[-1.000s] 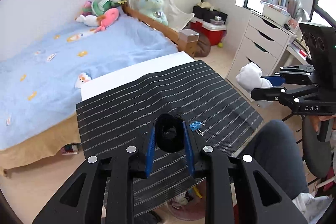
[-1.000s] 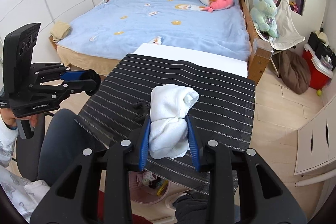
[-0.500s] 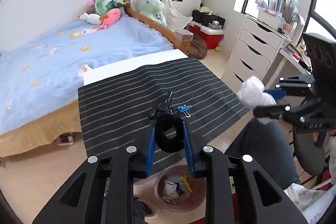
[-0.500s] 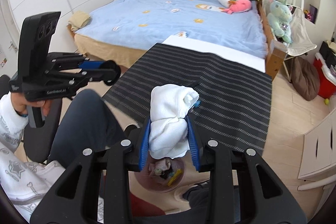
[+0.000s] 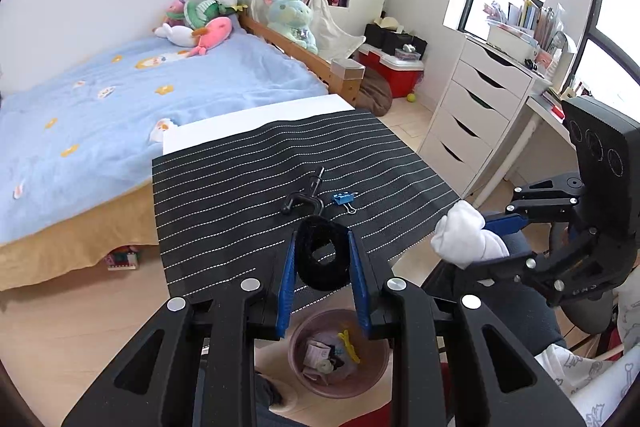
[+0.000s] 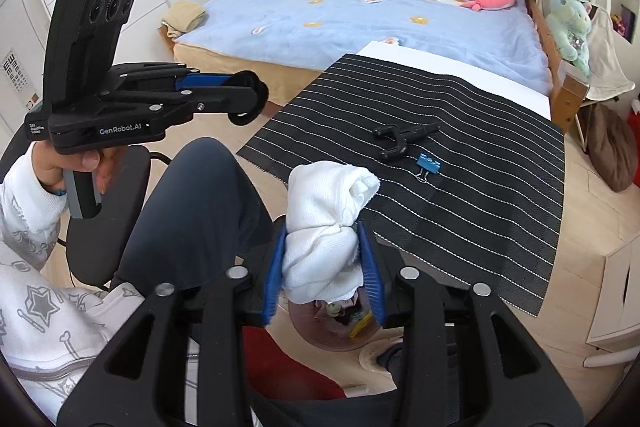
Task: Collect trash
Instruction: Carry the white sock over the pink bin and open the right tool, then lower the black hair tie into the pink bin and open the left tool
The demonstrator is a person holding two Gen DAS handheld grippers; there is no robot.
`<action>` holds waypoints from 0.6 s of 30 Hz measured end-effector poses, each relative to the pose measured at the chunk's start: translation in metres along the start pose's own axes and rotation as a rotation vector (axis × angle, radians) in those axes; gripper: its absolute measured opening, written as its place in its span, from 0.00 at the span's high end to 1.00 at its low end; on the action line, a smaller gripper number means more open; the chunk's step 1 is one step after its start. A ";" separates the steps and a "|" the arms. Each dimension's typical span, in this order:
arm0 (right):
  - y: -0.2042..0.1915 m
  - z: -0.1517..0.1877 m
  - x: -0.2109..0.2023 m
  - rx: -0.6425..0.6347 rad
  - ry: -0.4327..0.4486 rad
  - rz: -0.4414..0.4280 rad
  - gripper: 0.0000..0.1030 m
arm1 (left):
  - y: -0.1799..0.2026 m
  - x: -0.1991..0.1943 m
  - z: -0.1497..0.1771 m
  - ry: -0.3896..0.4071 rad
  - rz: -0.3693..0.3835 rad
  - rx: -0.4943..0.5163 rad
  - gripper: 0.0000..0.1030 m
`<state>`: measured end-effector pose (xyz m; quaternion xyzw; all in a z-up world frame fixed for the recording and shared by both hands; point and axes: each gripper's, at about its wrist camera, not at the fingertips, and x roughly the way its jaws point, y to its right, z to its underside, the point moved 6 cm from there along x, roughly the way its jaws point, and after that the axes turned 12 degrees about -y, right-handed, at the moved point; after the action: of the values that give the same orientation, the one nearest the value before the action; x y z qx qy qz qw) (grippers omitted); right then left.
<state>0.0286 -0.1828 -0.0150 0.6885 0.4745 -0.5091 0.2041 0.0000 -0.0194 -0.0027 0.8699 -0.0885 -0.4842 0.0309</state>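
Observation:
My left gripper is shut on a black fuzzy ring, held at the near edge of the striped mat above the pink trash bin. From the right wrist view this gripper hangs to the left, over the person's knee. My right gripper holds a wadded white cloth between its blue pads. Its jaws are opening, and the cloth still fills the gap and touches both pads. The bin lies directly beneath it. A black clamp and a blue binder clip lie on the mat.
A black striped mat covers the white table. The bin holds several scraps. A bed with a blue cover stands behind the table, and white drawers at the right. The person's dark-trousered leg and chair are close by.
Both grippers have drawn back from over the mat to its near edge, bringing the bin into view below. The right pads have spread slightly around the cloth.

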 end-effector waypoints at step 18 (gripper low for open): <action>0.029 -0.005 -0.021 0.122 0.077 0.061 0.09 | 0.018 0.003 0.004 -0.028 0.033 0.053 0.76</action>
<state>0.0552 -0.2018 0.0002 0.7329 0.4289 -0.5036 0.1590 -0.0038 -0.0372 -0.0044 0.8621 -0.1159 -0.4931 0.0145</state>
